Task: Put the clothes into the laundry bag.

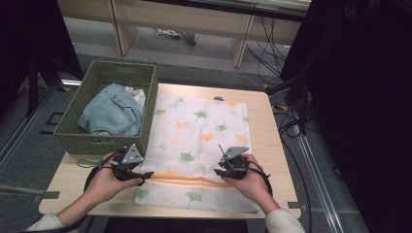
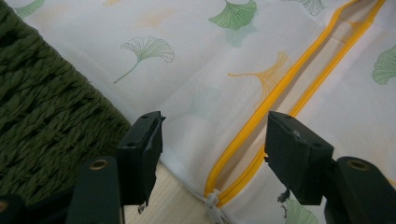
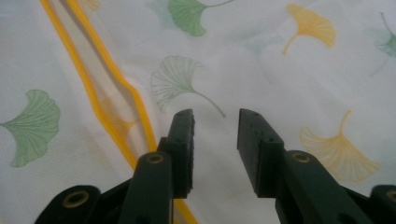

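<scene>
A white mesh bag [image 1: 199, 131] printed with green and yellow ginkgo leaves lies flat on the table. Its yellow zipper [image 1: 184, 179] runs across the near part. My left gripper [image 1: 145, 175] hovers open at the bag's left edge. In the left gripper view its jaws [image 2: 215, 126] straddle the zipper's end [image 2: 243, 140], with the white zipper pull [image 2: 212, 203] just below. My right gripper [image 1: 219, 171] is open above the fabric right of centre. In the right gripper view [image 3: 216, 116] the zipper's two yellow bands [image 3: 107, 93] pass on its left, slightly parted. Neither gripper holds anything.
A green woven basket [image 1: 73, 138] stands at the table's left, touching the bag's left side, with folded denim [image 1: 111, 111] inside; its wall shows in the left gripper view [image 2: 46, 116]. Bare wood [image 1: 272, 145] lies right of the bag. Cables run on the floor at right.
</scene>
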Demonstrator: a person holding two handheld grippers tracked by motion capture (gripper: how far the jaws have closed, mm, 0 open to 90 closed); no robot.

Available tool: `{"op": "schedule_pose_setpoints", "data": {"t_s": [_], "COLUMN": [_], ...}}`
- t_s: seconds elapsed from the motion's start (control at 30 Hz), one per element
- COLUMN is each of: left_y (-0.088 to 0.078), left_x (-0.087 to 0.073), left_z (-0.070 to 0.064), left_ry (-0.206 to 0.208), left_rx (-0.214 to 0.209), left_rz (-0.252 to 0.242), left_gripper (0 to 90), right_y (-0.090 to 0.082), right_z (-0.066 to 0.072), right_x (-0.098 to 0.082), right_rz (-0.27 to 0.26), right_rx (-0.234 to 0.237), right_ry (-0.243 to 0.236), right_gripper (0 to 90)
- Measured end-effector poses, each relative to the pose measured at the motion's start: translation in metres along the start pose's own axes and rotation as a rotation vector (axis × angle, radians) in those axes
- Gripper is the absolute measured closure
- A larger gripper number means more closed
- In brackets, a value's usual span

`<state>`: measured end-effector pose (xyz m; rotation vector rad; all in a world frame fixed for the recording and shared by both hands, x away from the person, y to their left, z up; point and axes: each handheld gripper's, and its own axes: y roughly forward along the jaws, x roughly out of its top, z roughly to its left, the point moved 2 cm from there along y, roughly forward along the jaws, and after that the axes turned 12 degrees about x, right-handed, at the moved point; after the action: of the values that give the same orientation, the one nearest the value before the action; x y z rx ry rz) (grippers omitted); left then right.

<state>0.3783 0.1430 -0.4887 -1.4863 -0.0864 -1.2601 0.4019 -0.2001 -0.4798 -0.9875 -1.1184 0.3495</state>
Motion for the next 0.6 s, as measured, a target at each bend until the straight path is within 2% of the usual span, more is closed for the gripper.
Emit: {"op": "schedule_pose_setpoints", "data": {"t_s": [0.13,0.2,0.23,0.33,0.37,0.43,0.6], "left_y": [0.001,0.001,0.001,0.001,0.001,0.001,0.001], "left_x": [0.0,0.0,0.0,0.0,0.0,0.0,0.0], "left_z": [-0.001,-0.001,-0.001,0.0,-0.001,-0.001,-0.001], "left_ry": [0.002,0.002,0.001,0.003,0.006,0.006,0.006], "left_rx": [-0.003,-0.002,-0.001,-0.001,-0.001,-0.001,-0.001], "left_rz": [0.0,0.0,-0.001,0.0,0.0,0.0,0.0], "left_gripper": [37.1,37.1,37.2,37.1,37.2,37.1,37.1], "right_y": [0.008,0.012,0.013,0.017,0.021,0.021,0.029], "right_z": [0.011,0.013,0.012,0.015,0.014,0.016,0.021], "right_x": [0.005,0.006,0.007,0.008,0.008,0.009,0.011], "right_rz": [0.028,0.041,0.046,0.063,0.067,0.081,0.098], "right_rx": [0.028,0.037,0.043,0.051,0.056,0.062,0.081], "right_ry": [0.007,-0.013,-0.039,-0.05,-0.093,-0.081,-0.118], "right_gripper": [68.0,68.4,68.6,68.9,69.0,69.0,68.9]}}
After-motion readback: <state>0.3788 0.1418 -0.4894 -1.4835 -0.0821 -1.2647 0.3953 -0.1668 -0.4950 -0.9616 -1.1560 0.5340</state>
